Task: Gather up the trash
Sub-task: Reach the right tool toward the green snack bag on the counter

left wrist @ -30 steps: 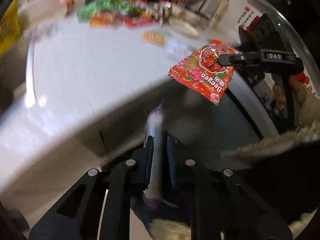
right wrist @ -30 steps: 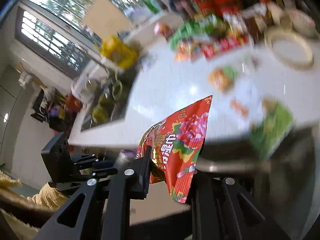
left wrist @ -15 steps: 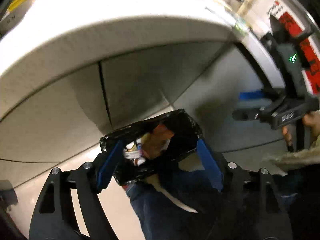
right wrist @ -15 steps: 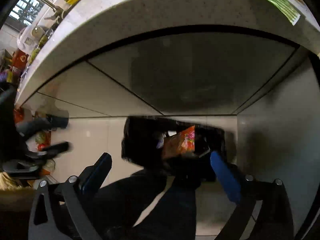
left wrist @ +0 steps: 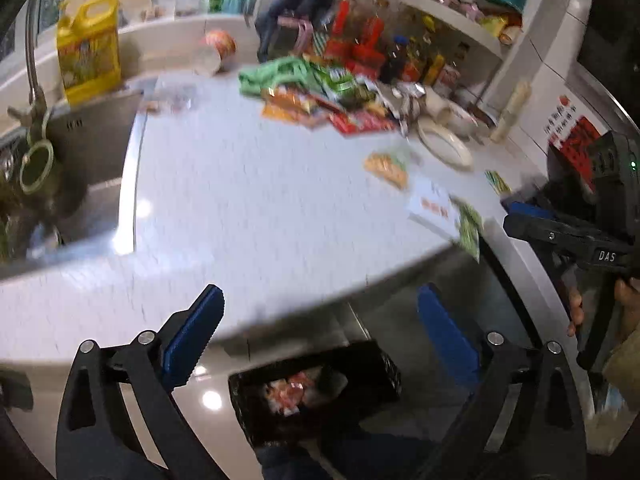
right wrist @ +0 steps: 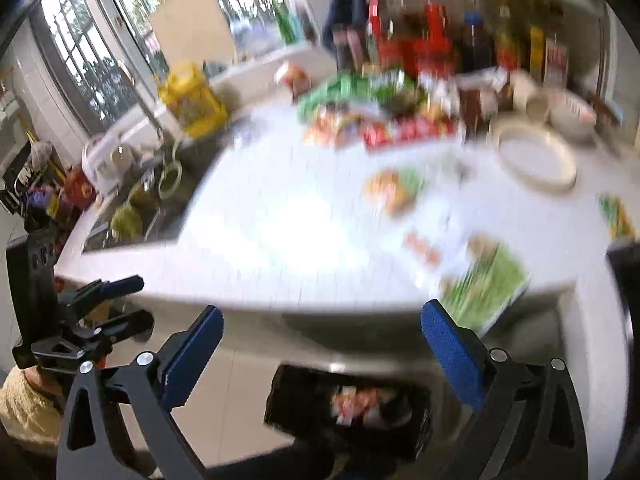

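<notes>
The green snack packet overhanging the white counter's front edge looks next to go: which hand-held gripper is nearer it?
Right. The right hand-held gripper has the green snack packet just above its right finger; the left hand-held gripper sits further left along the counter.

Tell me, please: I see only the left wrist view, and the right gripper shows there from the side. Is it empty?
Observer: Yes. In the right wrist view the right gripper has just been opening. Its jaws stand wide, with nothing between them.
Operator: Where is the bin from there?
Observer: The black bin appears low in that view, between the two fingers, with red-and-white wrappers inside.
Operator: Is anything beyond the sink?
Observer: A white appliance stands past the sink, below the window.
</notes>
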`<state>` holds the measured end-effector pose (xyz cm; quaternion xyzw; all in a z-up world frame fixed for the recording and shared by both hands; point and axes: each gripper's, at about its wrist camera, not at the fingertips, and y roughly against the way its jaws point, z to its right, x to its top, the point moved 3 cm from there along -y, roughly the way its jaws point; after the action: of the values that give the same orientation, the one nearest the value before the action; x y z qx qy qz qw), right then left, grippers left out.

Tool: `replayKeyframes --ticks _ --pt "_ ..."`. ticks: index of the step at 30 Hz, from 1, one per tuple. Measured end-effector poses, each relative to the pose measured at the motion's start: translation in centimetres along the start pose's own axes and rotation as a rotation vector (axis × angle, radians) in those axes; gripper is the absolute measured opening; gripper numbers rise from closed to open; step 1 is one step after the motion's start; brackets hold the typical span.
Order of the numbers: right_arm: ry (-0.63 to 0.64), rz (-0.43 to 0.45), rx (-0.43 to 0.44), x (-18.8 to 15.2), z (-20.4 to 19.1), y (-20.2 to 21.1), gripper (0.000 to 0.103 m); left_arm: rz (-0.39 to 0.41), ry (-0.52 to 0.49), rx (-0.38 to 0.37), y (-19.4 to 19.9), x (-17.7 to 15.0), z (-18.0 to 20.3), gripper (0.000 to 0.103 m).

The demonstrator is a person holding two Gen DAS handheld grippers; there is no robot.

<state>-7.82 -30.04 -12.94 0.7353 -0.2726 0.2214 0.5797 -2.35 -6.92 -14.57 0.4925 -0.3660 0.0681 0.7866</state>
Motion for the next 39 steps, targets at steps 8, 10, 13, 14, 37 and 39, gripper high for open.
replayKeyframes --ticks 8,10,13,14,37,39 --pt "-0.142 0.075 0.03 7.8 4.3 -1.6 0.098 -0.005 0.045 0.111 -2.0 4.4 -0.3 0.095" --pt "-0.131 0.104 0.017 9.4 4.5 -1.8 0.098 -0.005 0.063 0.127 -1.9 4.8 -0.6 0.095" --pt "-0.126 0.139 -0.03 12.5 5.9 -3.1 0.098 -0.009 0.087 0.152 -2.1 5.1 -1.0 0.095" --pt "-0.139 0.147 -0.047 13.6 6.8 -3.9 0.098 -0.009 0.094 0.154 -2.2 5.0 -1.2 0.095" --pt "0.131 -0.121 -0.075 28.6 7.1 -27.9 0.099 -0.073 0.311 0.348 -3.0 3.3 -7.9 0.095" --pt "0.159 -0.111 -0.106 28.6 7.0 -28.5 0.099 -0.074 0.305 0.363 -3.0 3.8 -7.9 0.095"
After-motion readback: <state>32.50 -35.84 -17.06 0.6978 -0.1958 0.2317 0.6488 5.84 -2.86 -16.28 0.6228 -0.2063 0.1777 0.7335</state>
